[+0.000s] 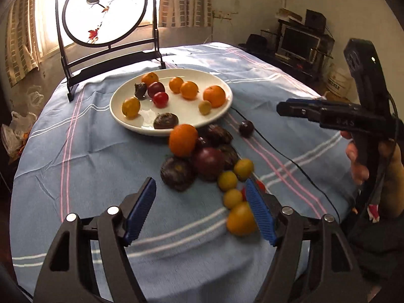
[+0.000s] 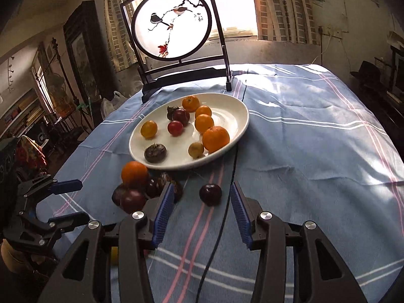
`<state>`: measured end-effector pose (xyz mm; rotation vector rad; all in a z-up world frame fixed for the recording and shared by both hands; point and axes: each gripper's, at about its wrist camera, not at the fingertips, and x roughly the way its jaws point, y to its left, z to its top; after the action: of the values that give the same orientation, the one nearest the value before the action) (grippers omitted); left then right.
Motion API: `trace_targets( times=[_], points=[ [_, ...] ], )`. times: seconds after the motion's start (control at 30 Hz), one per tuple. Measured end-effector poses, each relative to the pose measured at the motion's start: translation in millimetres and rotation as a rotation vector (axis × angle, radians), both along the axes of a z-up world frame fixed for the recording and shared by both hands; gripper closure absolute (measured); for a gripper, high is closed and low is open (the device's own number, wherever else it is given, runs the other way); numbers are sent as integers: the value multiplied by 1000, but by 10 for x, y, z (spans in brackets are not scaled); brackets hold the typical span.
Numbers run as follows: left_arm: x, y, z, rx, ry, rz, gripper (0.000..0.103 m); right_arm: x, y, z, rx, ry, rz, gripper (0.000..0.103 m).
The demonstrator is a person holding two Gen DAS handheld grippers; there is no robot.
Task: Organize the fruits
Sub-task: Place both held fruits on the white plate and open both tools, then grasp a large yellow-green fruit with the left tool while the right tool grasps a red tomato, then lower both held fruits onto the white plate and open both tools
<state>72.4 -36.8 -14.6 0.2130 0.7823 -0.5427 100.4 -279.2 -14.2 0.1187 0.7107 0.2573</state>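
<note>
A white plate (image 1: 118, 116) (image 2: 237, 116) holds several small fruits: oranges, red and yellow tomatoes and dark ones. In front of it a pile lies on the blue cloth: an orange (image 1: 183, 140) (image 2: 134, 173), dark purple fruits (image 1: 209, 162), a dark brown one (image 1: 177, 174) and yellow tomatoes (image 1: 227, 180). My left gripper (image 1: 202, 212) is open and empty above the cloth, near the pile's front; a yellow-orange tomato (image 1: 240, 218) lies by its right finger. My right gripper (image 2: 202, 209) is open and empty, with a lone dark plum (image 2: 210, 194) (image 1: 246, 128) just ahead between its fingers.
A framed round bird screen (image 1: 104, 12) (image 2: 173, 22) stands behind the plate at the table's far edge. A thin black cable (image 2: 228, 189) (image 1: 290, 160) runs across the cloth from the plate. Shelves and furniture stand around the table.
</note>
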Motion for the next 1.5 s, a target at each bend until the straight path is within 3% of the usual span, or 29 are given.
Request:
trace_targets(
  times=[0.1,0.23,0.37,0.53,0.77,1.03,1.2,1.33,1.5],
  points=[
    [-256,-113,-128,14,-3,-40,32,-216,-44,-93,17,14,-9,56],
    [-244,-246,-370,32,39,-33,36,-414,0,-178,22,23,6,56],
    [-221,-325,-522,30,54,-33,64,-539,44,-194,20,23,22,56],
    [-324,-250,-382,-14,19,-26,64,-575,155,-250,9,35,74,56],
    [-260,77,-155,-79,-2,69,64,-508,629,-390,-70,43,177,56],
    [-201,184,-149,-98,12,88,64,-376,989,-486,-155,68,221,62],
    [-201,206,-178,-108,18,89,64,-334,983,-527,-152,93,213,71],
    [-179,239,-189,-113,23,101,64,-350,908,-522,-122,98,213,72],
    [-84,278,-77,-147,28,105,64,-398,749,-212,-62,37,215,72]
  ],
)
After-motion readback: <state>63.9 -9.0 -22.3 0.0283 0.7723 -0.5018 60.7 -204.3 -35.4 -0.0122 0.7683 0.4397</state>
